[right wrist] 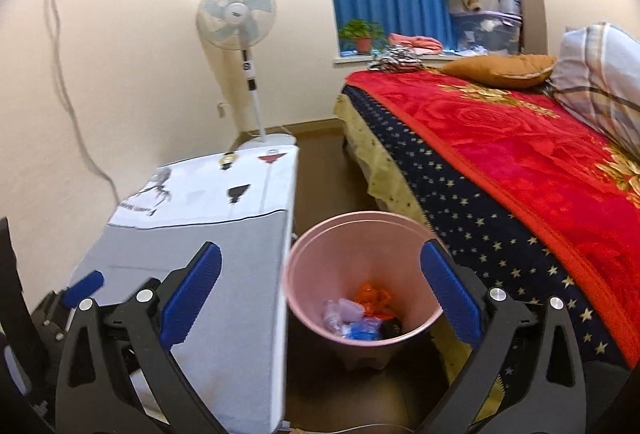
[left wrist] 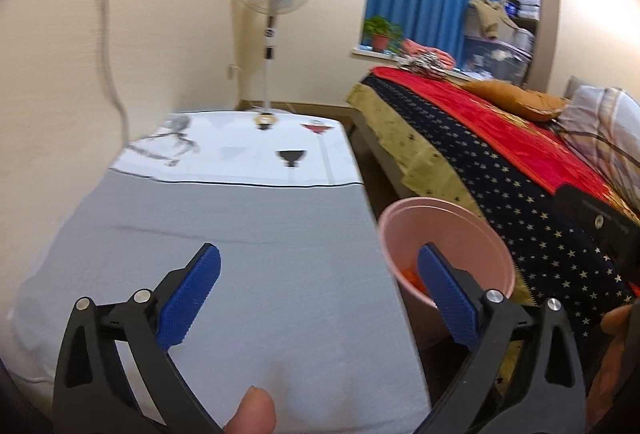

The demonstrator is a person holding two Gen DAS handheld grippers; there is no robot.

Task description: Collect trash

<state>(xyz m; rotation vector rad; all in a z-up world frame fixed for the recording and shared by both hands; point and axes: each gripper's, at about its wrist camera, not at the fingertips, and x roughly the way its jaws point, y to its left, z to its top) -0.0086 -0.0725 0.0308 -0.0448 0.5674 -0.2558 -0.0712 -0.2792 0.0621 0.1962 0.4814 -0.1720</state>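
A pink trash bin (right wrist: 362, 298) stands on the floor between the grey-covered table (right wrist: 224, 258) and the bed. Inside it lie orange (right wrist: 374, 300), pale purple (right wrist: 342, 312) and blue (right wrist: 362, 330) wrappers. My right gripper (right wrist: 320, 278) is open and empty, held above and in front of the bin. My left gripper (left wrist: 320, 278) is open and empty over the grey table top (left wrist: 240, 242), with the bin (left wrist: 446, 266) to its right. One blue pad of the left gripper (right wrist: 82, 288) shows at the left edge of the right wrist view.
A bed with a red and star-patterned blanket (right wrist: 520, 174) fills the right side. A standing fan (right wrist: 236, 14) is by the far wall. A cable (right wrist: 72, 114) hangs from a wall socket. A windowsill with a potted plant (right wrist: 362, 34) and blue curtain lies beyond.
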